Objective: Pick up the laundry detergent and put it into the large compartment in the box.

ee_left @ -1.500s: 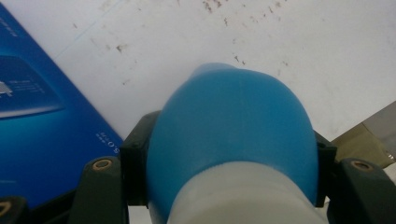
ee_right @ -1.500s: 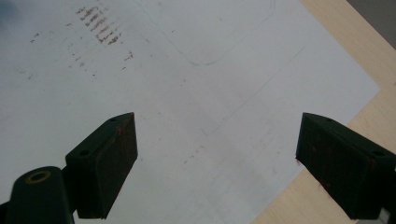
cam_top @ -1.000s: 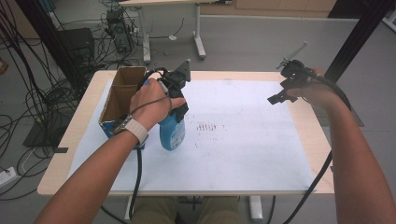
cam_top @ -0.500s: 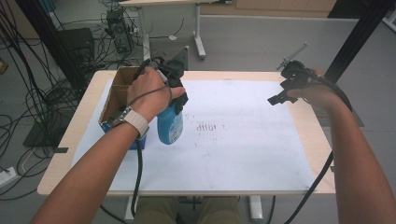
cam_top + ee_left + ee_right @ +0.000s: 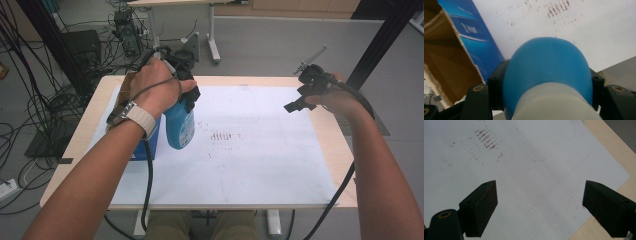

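One blue bottle (image 5: 179, 125) hung off the table, clamped at its shoulder between the closed jaws of the left gripper (image 5: 186, 95), above the table's left half just beside the one cardboard box (image 5: 131, 90). In the left gripper view the bottle's blue shoulder (image 5: 547, 65) and whitish neck sat between the two black pads (image 5: 496, 87), which pressed on it from either side, with the box's open brown interior (image 5: 446, 60) and its blue printed side at the left. The second gripper, the right gripper (image 5: 305, 95), hovered over the table's far right corner with its jaws wide apart and nothing between them; its own view showed the two pads (image 5: 480, 205) framing bare sheet.

One white sheet (image 5: 260, 150) covered most of the light wooden table (image 5: 345, 150), leaving a strip of wood along each edge. A single patch of reddish-brown marks (image 5: 222, 136) lay near the sheet's middle, and faint pencil lines crossed it in the right gripper view. The table stood on a grey floor; a tangle of black cables (image 5: 30, 100) lay off its left edge, and the white leg of another table (image 5: 212, 35) rose beyond the far edge.

The middle, the near edge and the right half of the sheet carried no objects, well apart from box and bottle.
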`<state>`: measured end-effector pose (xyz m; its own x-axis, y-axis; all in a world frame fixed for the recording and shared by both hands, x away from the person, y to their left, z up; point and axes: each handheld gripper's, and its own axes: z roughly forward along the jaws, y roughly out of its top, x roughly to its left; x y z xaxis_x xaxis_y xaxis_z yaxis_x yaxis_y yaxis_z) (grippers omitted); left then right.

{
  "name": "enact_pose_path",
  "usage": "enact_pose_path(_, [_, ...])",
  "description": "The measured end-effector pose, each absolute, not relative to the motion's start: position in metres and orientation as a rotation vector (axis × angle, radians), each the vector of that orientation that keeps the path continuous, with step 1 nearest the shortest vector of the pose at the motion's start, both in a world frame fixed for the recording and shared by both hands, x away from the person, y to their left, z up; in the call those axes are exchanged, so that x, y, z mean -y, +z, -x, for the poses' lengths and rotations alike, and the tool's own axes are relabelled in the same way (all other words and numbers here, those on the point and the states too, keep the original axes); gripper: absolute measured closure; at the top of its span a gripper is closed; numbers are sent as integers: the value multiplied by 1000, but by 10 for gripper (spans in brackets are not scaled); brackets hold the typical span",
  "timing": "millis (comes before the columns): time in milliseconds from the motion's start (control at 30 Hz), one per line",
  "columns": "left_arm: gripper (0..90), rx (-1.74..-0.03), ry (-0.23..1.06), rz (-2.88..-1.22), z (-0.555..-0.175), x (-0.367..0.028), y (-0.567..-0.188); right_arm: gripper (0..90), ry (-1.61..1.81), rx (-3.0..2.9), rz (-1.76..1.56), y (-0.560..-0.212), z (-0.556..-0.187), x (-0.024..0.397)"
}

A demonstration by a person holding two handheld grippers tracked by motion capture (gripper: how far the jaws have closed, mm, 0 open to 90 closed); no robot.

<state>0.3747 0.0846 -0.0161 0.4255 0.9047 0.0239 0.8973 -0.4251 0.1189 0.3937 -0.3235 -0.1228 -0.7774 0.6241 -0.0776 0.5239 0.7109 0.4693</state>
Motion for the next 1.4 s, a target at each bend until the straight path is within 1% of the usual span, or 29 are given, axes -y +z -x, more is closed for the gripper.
enact_pose_path(200, [376, -1659, 162, -2571, -374, -84, 2, 128, 643, -2678, -919, -121, -393, 326])
enact_pose_path(500, [374, -1673, 166, -2531, -369, -91, 26, 128, 648, -2675, -903, -119, -394, 324])
enact_pose_path(833, [374, -1721, 166, -2494, -369, -101, 40, 128, 653, -2675, -903, -120, -394, 325])
enact_pose_path(1167, [373, -1758, 158, -2477, -372, -107, 46, 129, 670, -2663, -912, -122, -394, 329])
enact_pose_path(1400, [373, -1791, 147, -2432, -373, -117, 55, 129, 674, -2665, -910, -123, -395, 329])
